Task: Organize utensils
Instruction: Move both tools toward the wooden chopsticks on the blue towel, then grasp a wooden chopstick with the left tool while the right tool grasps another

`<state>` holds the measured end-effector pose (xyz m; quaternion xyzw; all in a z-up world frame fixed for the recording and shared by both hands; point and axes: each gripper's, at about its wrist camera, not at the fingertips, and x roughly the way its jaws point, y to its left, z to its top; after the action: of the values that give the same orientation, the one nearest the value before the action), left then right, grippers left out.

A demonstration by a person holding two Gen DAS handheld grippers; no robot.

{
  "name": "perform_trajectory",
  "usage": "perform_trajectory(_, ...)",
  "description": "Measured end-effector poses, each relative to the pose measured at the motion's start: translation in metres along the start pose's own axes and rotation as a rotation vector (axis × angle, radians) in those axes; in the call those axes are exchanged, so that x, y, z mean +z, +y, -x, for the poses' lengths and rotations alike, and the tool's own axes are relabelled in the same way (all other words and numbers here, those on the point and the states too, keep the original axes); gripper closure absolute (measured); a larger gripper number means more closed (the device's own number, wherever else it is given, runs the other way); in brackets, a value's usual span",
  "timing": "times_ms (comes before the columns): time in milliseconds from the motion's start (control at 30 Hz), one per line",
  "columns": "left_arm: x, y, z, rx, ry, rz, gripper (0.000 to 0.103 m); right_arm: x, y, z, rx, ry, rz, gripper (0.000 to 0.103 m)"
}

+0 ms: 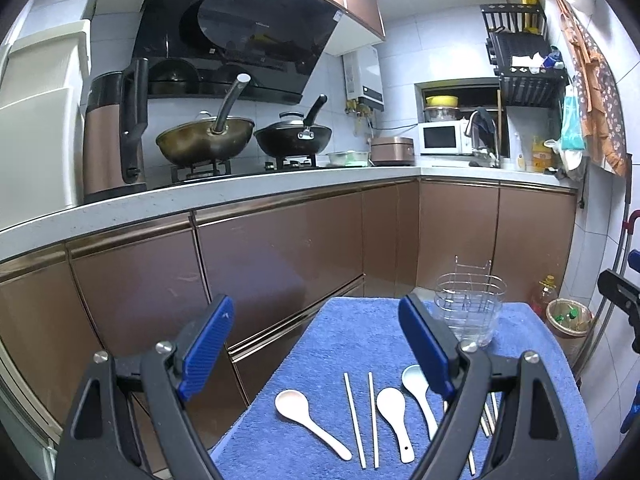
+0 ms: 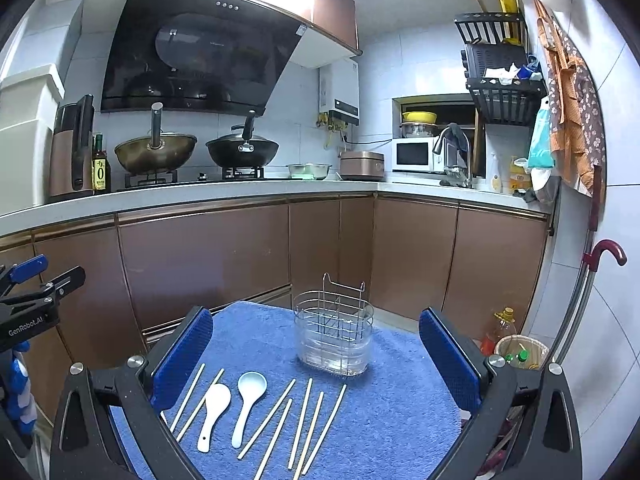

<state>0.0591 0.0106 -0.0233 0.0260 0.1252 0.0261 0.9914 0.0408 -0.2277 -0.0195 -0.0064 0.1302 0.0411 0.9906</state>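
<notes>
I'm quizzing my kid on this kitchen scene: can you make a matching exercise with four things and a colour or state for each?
Things:
1. towel
2. utensil rack
3. left gripper
4. microwave

Descriptions:
A. white
B. open, holding nothing
C. blue
D. upright, with nothing in it

Pairs: 1-C, 2-D, 3-B, 4-A

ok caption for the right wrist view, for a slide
Open right hand-held gripper above spoons, chopsticks and a wire utensil caddy on a blue towel.
</notes>
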Motion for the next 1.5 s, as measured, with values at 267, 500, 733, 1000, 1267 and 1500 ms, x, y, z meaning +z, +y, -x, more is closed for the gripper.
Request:
perform_trajectory(267,-0.003,-0.003,-0.017,-0.034,0.038,0.003,0.019,-0.001,-0.004,-0.009,-0.014,-0.043,0.036,0.0)
perform_trajectory(500,-0.01,-0.003,-0.036,-0.057,0.097,0.025,0.019,-0.007,-0.01,-0.027,-0.038,0.011,0.037,0.0)
perform_trajectory(733,-0.016,-0.007,-0.05,-0.055,0.127,0.012,0.019,-0.016,-0.02,-0.042,-0.037,0.067,0.028,0.0)
perform_trajectory(1000,-0.025,-0.01,-0.072,-0.058,0.192,-0.003,0.019,-0.024,-0.026,-0.061,-0.012,0.137,0.027,0.0)
perform_trajectory(1267,-0.035,-0.004,-0.1,-0.091,0.297,0.021,0.019,-0.032,-0.029,-0.084,0.047,0.23,0.008,0.005)
perform_trajectory(1500,-0.05,0.034,-0.161,-0.304,0.558,0.237,0.023,-0.05,-0.037,-0.12,0.135,0.382,-0.026,0.034)
